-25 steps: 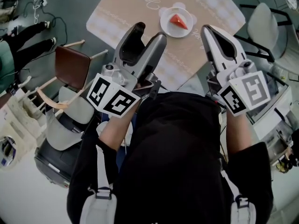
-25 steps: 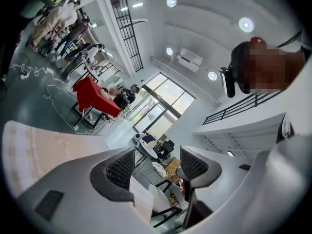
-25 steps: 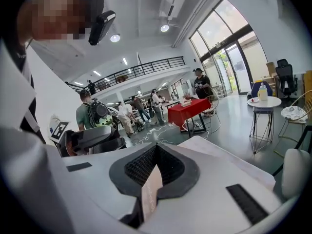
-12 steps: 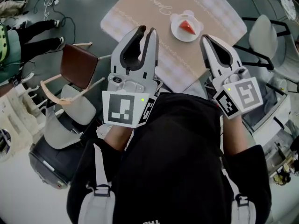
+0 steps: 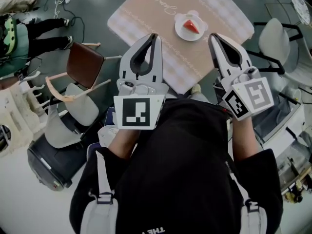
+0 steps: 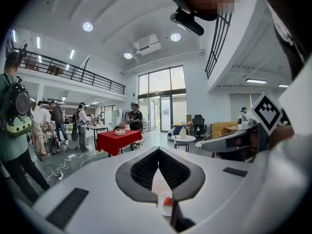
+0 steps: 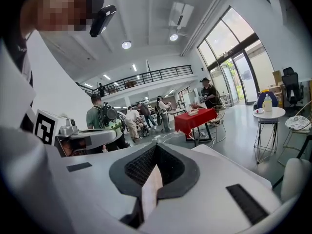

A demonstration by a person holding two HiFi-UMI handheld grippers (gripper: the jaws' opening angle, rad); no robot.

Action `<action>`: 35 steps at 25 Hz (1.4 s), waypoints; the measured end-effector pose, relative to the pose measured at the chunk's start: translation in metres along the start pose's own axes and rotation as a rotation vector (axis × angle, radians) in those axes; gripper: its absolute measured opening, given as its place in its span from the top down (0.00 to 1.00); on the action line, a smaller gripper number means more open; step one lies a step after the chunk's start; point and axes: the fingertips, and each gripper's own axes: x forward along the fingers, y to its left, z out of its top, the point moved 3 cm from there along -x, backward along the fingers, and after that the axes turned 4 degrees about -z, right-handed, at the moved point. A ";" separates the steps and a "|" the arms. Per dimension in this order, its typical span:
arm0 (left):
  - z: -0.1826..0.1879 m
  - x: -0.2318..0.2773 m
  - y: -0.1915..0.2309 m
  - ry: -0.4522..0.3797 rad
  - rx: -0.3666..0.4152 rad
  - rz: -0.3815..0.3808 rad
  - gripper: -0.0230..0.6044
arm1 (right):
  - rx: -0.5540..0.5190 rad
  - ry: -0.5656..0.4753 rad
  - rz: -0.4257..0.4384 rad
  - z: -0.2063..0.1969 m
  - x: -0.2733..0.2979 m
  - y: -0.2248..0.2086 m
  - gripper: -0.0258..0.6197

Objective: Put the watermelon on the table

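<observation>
Watermelon (image 5: 190, 26): a red wedge lying on the white plate (image 5: 181, 31), plate sitting on the table (image 5: 161, 11) with the beige cloth; judged from that, the placing looks done and what's left is backing off cleanly.

Left gripper (image 5: 155, 36): jaws have just been closing and now meet at the tips, nothing between them; it sits left of the plate on the person's side, apart from it, and the left gripper view only shows the wedge further off through the gap behind the tips.

Right gripper (image 5: 213, 36): jaws together, empty; it sits right of the plate on the person's side, just beside the rim but not touching as far as I can tell.

How to do it well (my judgement): both grippers should draw back toward the person, away from the plate; jaws should stay together so no tip catches the rim or drags the cloth; the right one needs more care, being the nearer to the plate; no need to touch the wedge again, it lies flat and looks stable.

Counts: watermelon wedge 1; plate 1; table 1; grippers 2, both empty; brown chair (image 5: 85, 65) 1, well left of the plate; white chair (image 5: 273, 32) 1, well right of the plate.
</observation>
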 end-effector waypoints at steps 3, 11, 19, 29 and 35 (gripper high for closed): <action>-0.002 -0.009 -0.025 0.018 0.008 0.003 0.94 | 0.010 -0.004 -0.006 -0.007 -0.028 -0.010 0.94; -0.004 -0.033 -0.101 0.025 0.071 -0.030 0.95 | 0.044 -0.005 -0.065 -0.041 -0.124 -0.051 0.94; -0.011 -0.076 -0.154 0.039 0.109 0.016 0.95 | 0.059 0.029 -0.054 -0.081 -0.191 -0.057 0.94; -0.025 -0.124 -0.176 0.050 0.077 0.041 0.95 | 0.041 0.050 -0.013 -0.101 -0.220 -0.025 0.94; -0.032 -0.162 -0.164 0.039 0.065 0.061 0.95 | 0.032 0.067 -0.011 -0.118 -0.229 0.009 0.94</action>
